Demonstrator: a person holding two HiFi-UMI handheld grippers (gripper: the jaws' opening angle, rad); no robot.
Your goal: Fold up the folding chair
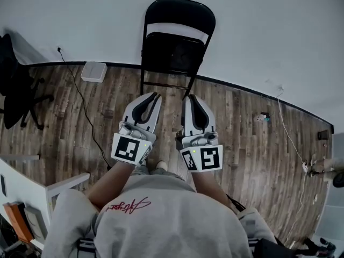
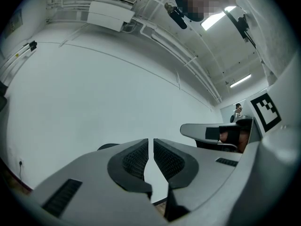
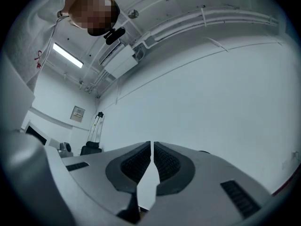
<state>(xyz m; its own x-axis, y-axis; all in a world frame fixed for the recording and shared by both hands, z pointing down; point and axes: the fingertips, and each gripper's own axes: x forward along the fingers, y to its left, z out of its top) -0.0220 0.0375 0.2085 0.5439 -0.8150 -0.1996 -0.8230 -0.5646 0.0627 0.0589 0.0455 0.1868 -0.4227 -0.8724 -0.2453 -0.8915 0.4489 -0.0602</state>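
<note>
Straight ahead, the black folding chair (image 1: pixel 174 50) stands upright on the wooden floor (image 1: pixel 242 138), its back against the white wall (image 1: pixel 269 36); a crossbar joins the two legs that show, and whether the seat lies flat or is tipped up I cannot tell. Both grippers are near its legs, apart from them and pointing toward the chair. The left gripper (image 1: pixel 156 96) has its jaws pressed almost together with only a thin slit between the pads, nothing in it. The right gripper (image 1: pixel 188 97), just beside it, is likewise closed and empty. Off to the left, a black office chair (image 1: pixel 16 85) stands by the wall, and a small white box (image 1: pixel 94 71) sits on the floor with a dark cable (image 1: pixel 80 104) trailing past it.
</note>
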